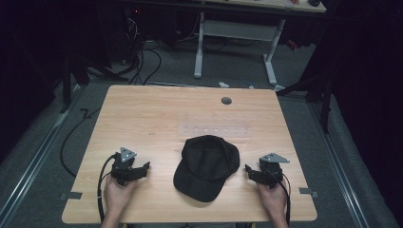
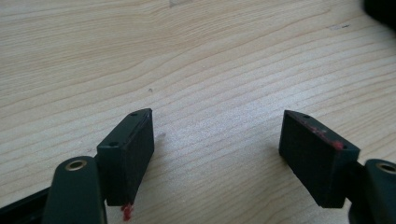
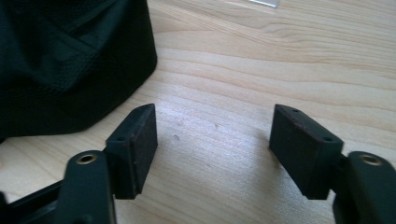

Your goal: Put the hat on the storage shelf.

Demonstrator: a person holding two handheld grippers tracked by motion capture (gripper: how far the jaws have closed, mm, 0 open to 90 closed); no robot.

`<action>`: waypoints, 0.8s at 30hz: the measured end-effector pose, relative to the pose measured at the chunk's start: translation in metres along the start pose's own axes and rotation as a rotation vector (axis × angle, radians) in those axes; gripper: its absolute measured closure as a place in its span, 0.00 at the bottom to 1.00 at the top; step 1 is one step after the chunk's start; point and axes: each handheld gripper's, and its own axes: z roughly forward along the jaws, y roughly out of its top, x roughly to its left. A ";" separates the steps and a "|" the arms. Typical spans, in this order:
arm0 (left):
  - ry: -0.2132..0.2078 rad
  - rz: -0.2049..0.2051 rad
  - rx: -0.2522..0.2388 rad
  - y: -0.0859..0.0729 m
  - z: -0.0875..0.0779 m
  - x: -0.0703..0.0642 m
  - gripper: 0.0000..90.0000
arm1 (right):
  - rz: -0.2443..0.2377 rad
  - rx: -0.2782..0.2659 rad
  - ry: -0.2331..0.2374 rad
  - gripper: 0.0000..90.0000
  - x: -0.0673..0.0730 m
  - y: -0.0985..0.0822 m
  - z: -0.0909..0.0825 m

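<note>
Both of my hands sit low at the near edge of the table (image 1: pixel 142 114), each with its tongs released and empty — the left tongs (image 1: pixel 142 167) rest over bare wood, the right tongs (image 1: pixel 247 172) point at the black cap (image 1: pixel 206 166) lying between them, brim toward me. From the right gripper view the cap's (image 3: pixel 70 60) fabric edge lies just beside my left jaw, not touching. To start well, I'd slide the right tongs (image 3: pixel 212 149) low along the wood so one jaw slips under the soft edge and the other comes over it — and bring the left tongs (image 2: pixel 217 154) across to the opposite side, since limp cloth gripped at one point will likely sag and fold.
</note>
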 end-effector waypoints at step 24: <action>0.006 0.004 0.003 0.000 0.000 -0.001 0.29 | 0.003 0.000 -0.006 0.37 0.001 0.001 0.001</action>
